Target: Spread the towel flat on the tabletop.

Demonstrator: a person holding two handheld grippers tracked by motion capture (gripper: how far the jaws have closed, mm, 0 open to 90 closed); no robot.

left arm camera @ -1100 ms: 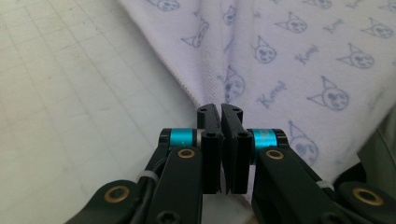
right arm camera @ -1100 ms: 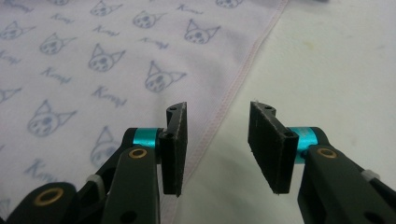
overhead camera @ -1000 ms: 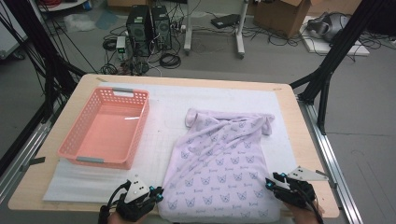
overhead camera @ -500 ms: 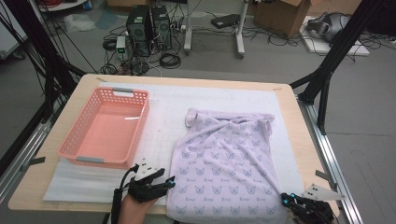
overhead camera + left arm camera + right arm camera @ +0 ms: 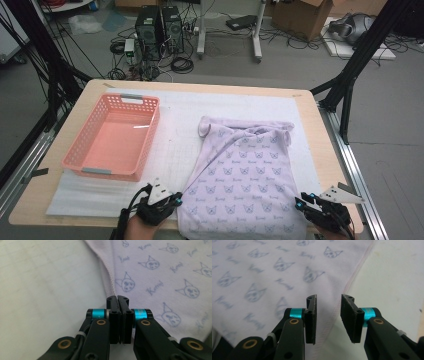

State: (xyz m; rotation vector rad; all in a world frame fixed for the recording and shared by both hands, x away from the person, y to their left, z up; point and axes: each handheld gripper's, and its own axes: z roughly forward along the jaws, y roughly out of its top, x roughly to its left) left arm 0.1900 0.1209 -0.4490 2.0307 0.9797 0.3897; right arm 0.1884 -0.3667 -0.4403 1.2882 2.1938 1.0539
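With the left gripper [image 5: 117, 298] pinched shut on the printed garment's [image 5: 245, 185] hem near the table's [image 5: 310, 100] front edge, the part-open right gripper [image 5: 328, 301], whose jaws have just been widening, should straddle its hem squarely before closing.

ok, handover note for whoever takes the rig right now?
Left gripper: just closed, shut at the garment's left hem; whether cloth is pinched is unclear.
Right gripper: just reopened, open over the right hem, nothing held.
Garment lies flat on the mat, sleeves folded in at the top. Basket sits beside it.
Done: garment spread out.
Left: probably grip both bottom corners, fold, then basket it.
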